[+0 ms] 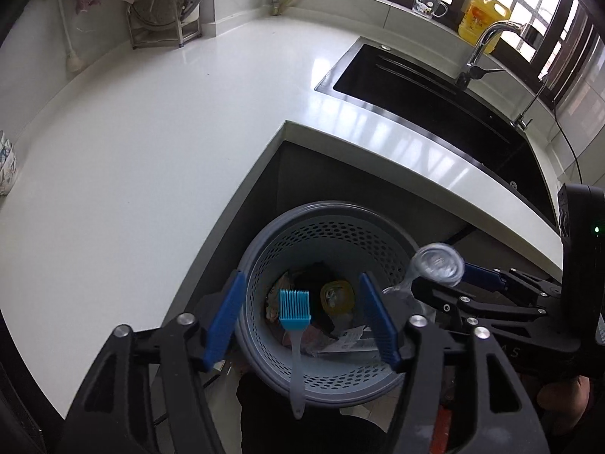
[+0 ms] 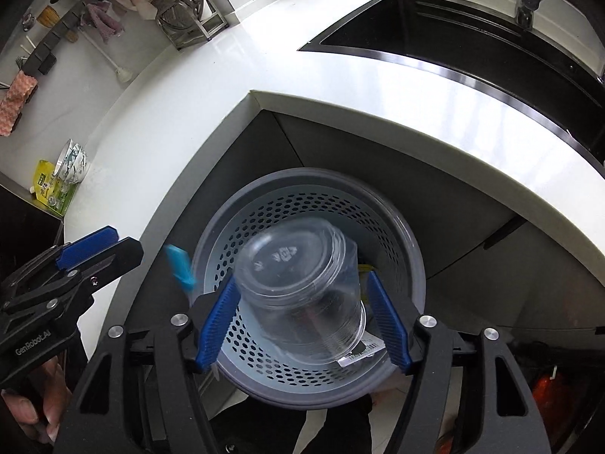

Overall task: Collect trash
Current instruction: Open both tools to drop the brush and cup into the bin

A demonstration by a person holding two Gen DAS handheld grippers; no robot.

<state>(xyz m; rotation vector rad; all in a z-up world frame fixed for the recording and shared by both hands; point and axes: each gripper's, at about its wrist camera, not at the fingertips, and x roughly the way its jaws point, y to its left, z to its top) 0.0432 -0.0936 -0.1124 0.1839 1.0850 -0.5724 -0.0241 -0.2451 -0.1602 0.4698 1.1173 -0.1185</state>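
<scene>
Clear plastic cup (image 2: pixel 302 287) blurred, bottom up, between open right gripper (image 2: pixel 302 317) fingers

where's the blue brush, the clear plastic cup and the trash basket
blue brush (image 1: pixel 295 308), left wrist view, on its bristle head
clear plastic cup (image 2: pixel 298 287), right wrist view, on its side wall
trash basket (image 2: pixel 412 253), right wrist view, on its grey rim
</scene>
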